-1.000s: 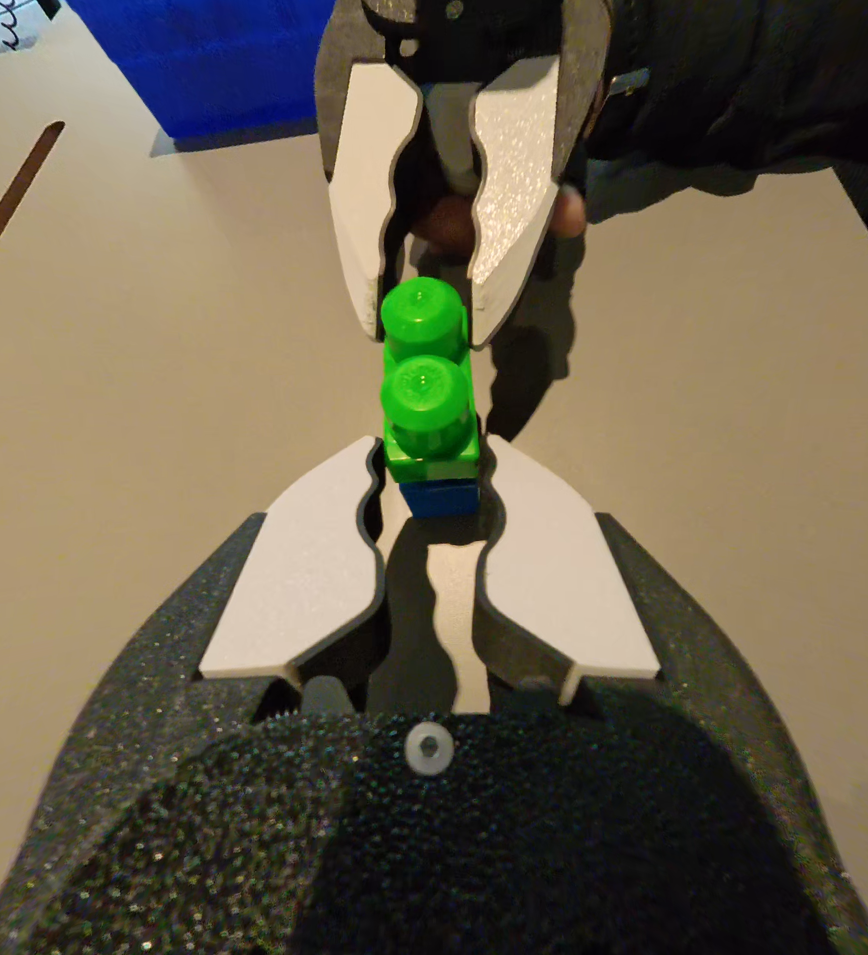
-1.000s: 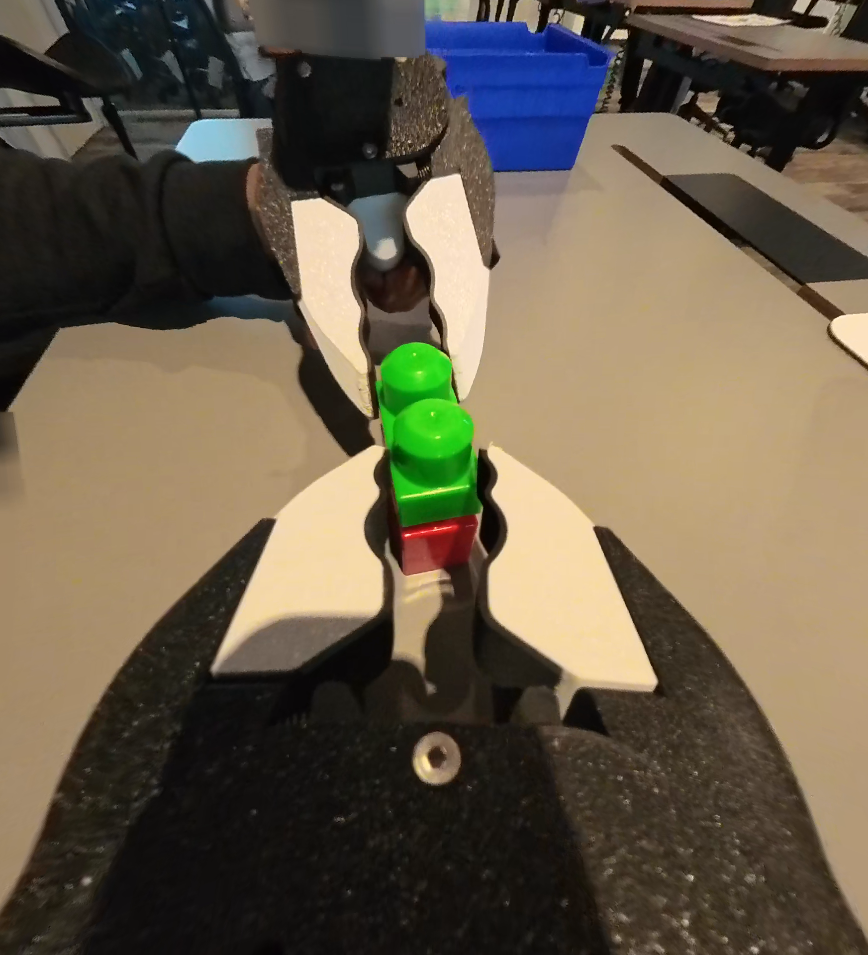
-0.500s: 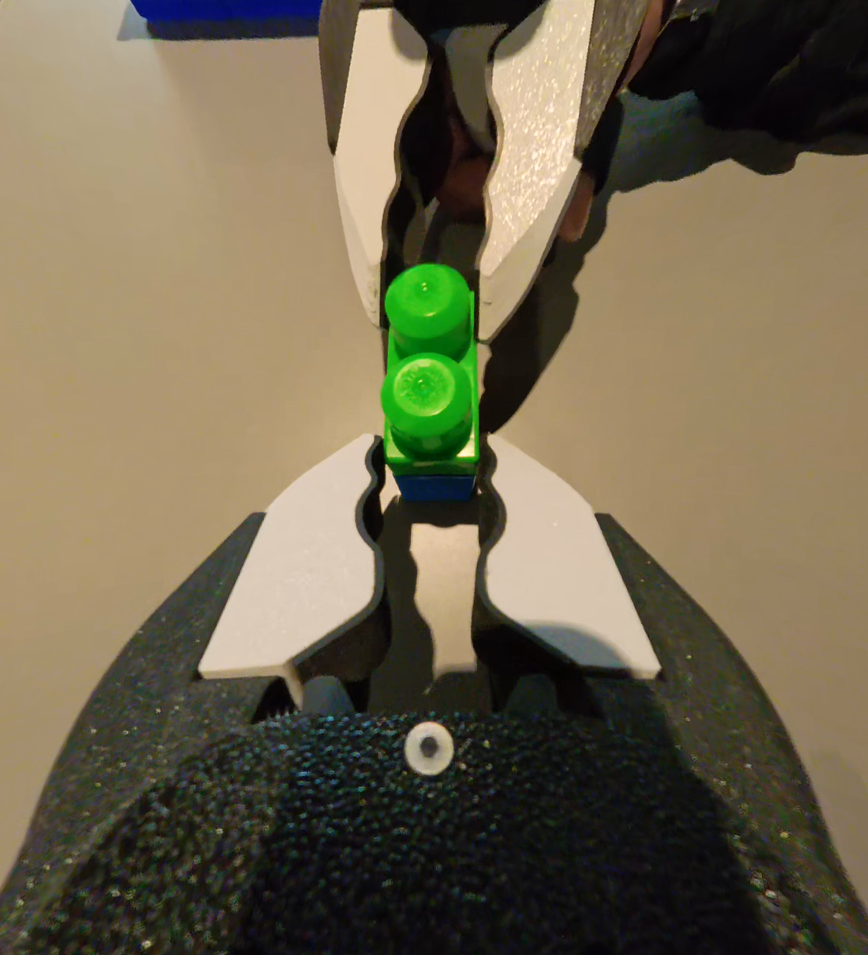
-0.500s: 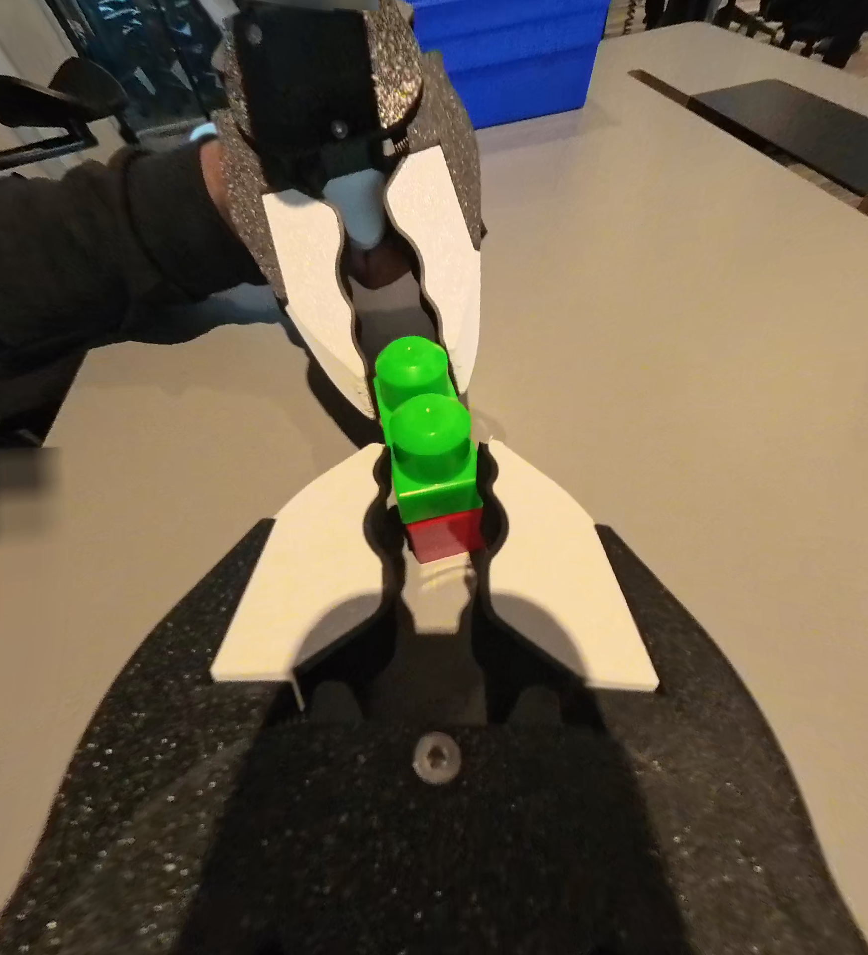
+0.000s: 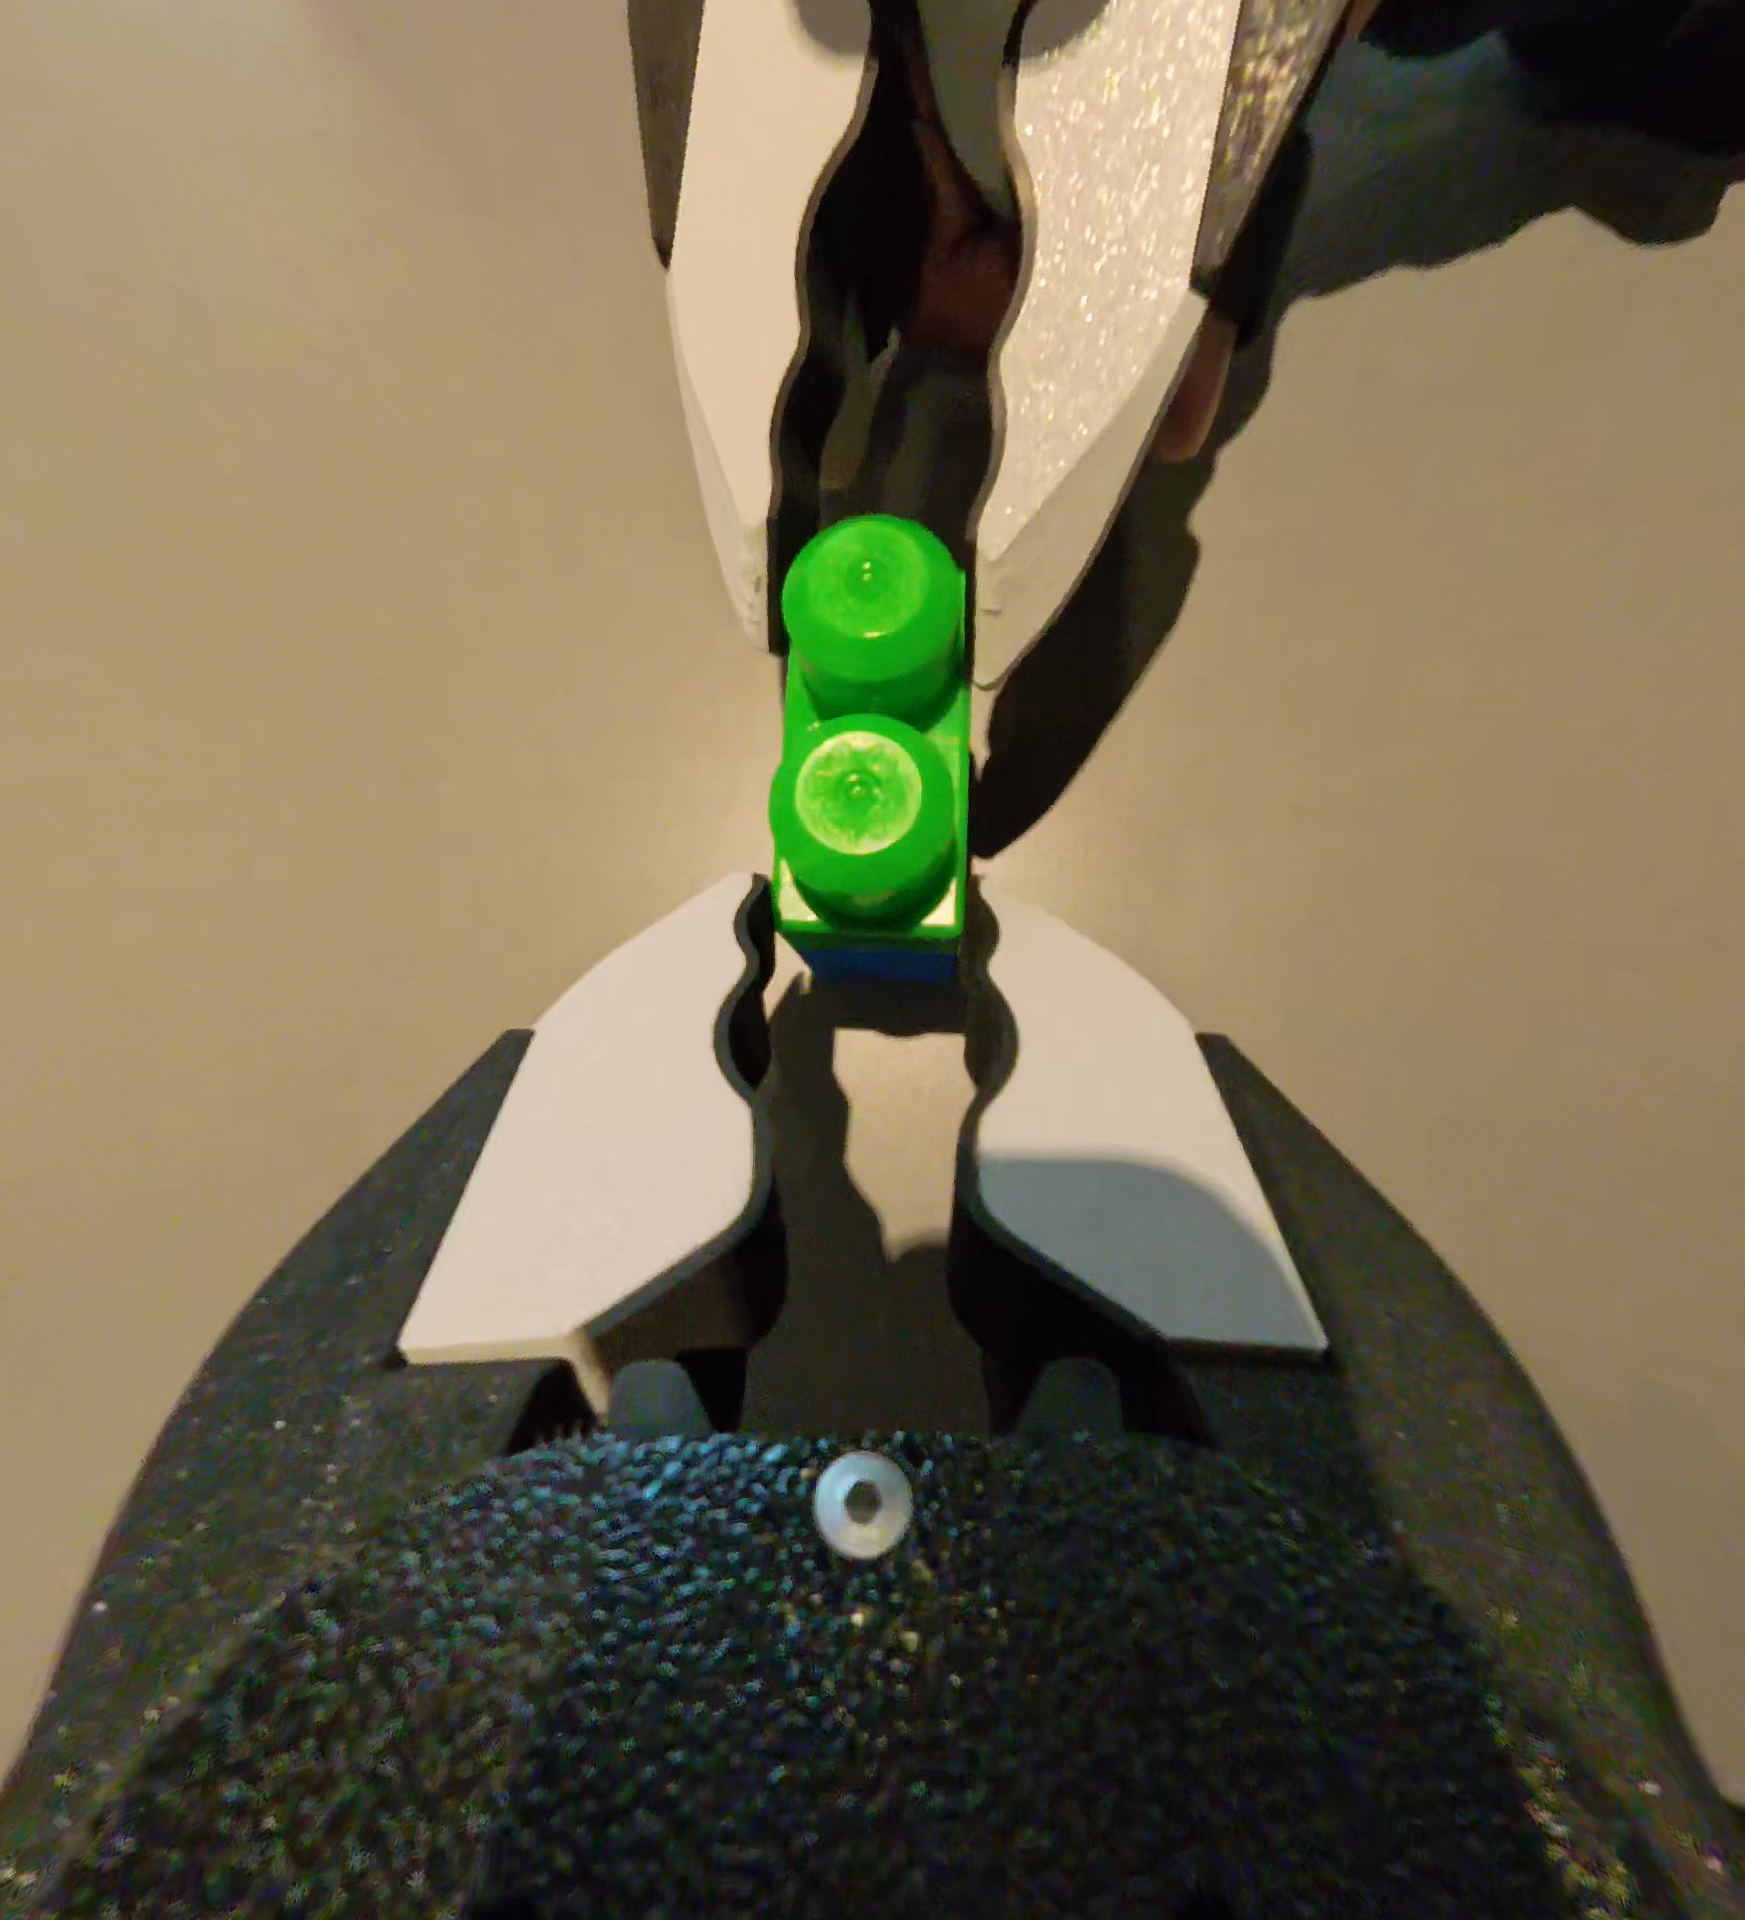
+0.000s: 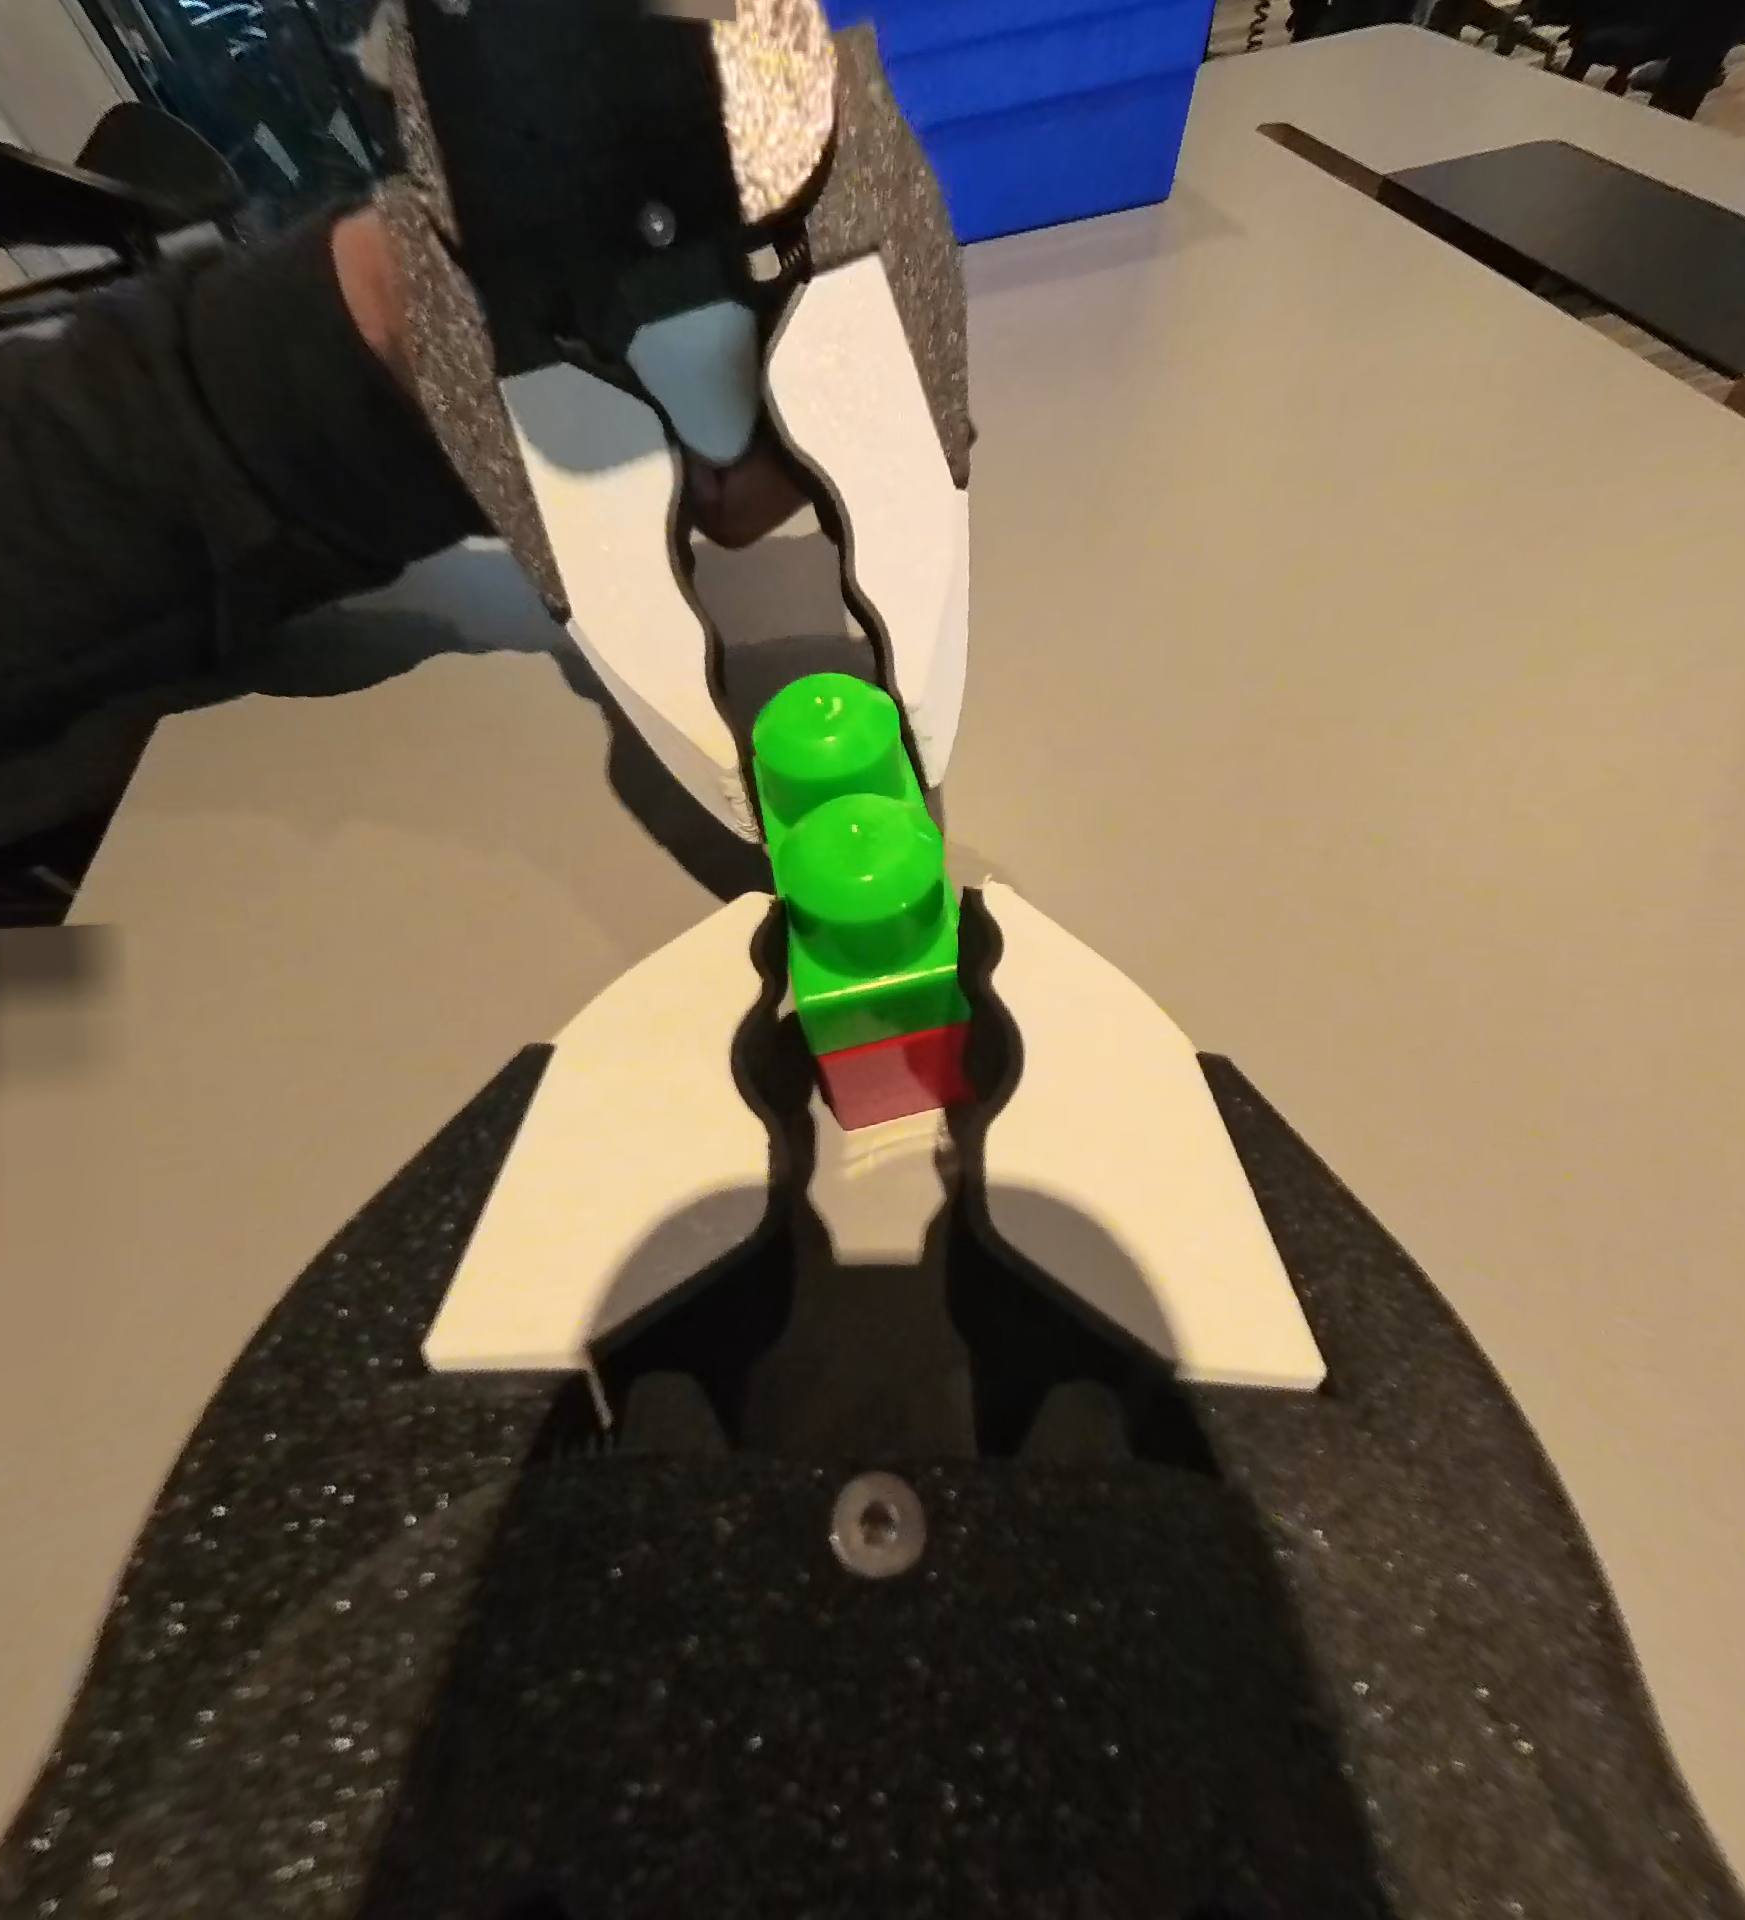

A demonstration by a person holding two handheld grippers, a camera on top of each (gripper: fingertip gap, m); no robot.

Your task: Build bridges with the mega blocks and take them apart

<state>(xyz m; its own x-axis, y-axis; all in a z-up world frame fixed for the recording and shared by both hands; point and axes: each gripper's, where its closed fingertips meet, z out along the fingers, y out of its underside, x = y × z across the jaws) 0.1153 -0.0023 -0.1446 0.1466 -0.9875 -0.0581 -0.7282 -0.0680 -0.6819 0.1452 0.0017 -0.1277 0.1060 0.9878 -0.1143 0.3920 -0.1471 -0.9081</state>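
The bridge: a green block [image 5: 868, 748] spans a blue block [image 5: 883, 961] and a red block [image 6: 894, 1081], its long axis running between my grippers. My left gripper [image 5: 868, 935] pinches the blue end, my right gripper [image 6: 873, 935] the red. The table [image 6: 1367, 623] lies open all round.

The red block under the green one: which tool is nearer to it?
Right. The right tool straddles the green block just above the red block; the left tool grips the far end, over the blue block.
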